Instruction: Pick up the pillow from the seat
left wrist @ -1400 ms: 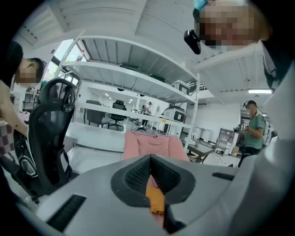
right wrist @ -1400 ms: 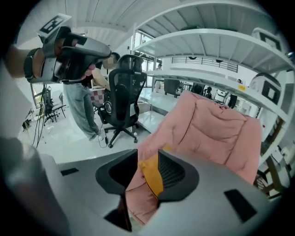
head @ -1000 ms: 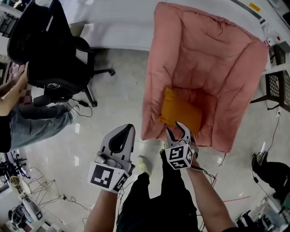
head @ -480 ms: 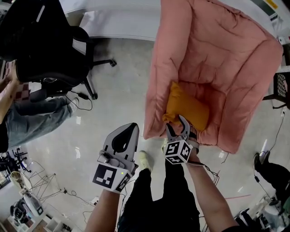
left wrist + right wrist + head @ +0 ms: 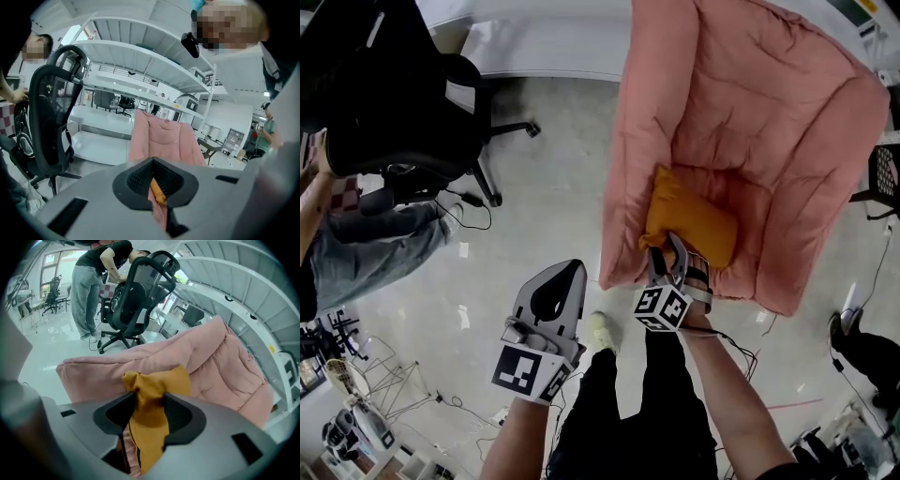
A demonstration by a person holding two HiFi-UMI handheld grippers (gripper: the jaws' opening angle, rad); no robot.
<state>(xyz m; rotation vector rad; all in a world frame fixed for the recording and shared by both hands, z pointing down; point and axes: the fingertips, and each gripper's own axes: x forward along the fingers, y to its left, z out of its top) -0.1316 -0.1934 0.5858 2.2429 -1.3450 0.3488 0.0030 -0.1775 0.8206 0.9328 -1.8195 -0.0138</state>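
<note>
An orange pillow [image 5: 694, 220] lies on the seat of a pink padded lounge chair [image 5: 769, 122], near its front left edge. My right gripper [image 5: 667, 251] is at the pillow's near corner. In the right gripper view the bunched orange fabric [image 5: 157, 390] fills the gap between the jaws of my right gripper [image 5: 149, 411], which are closing and pinch it. My left gripper [image 5: 558, 277] hangs over the floor left of the seat, shut and holding nothing. In the left gripper view, pink seat [image 5: 159, 140] shows beyond the shut left gripper [image 5: 157, 180].
A black office chair [image 5: 394, 103] stands on the floor at the left, with a person in jeans [image 5: 366, 244] beside it. A white platform [image 5: 544, 47] runs behind. Cables trail on the floor [image 5: 750, 356] near my feet. A dark mesh object [image 5: 881, 178] sits right of the seat.
My right gripper has moved forward onto the pillow's near corner, and its jaws have come in around the orange fabric. The left gripper has stayed roughly in place.
</note>
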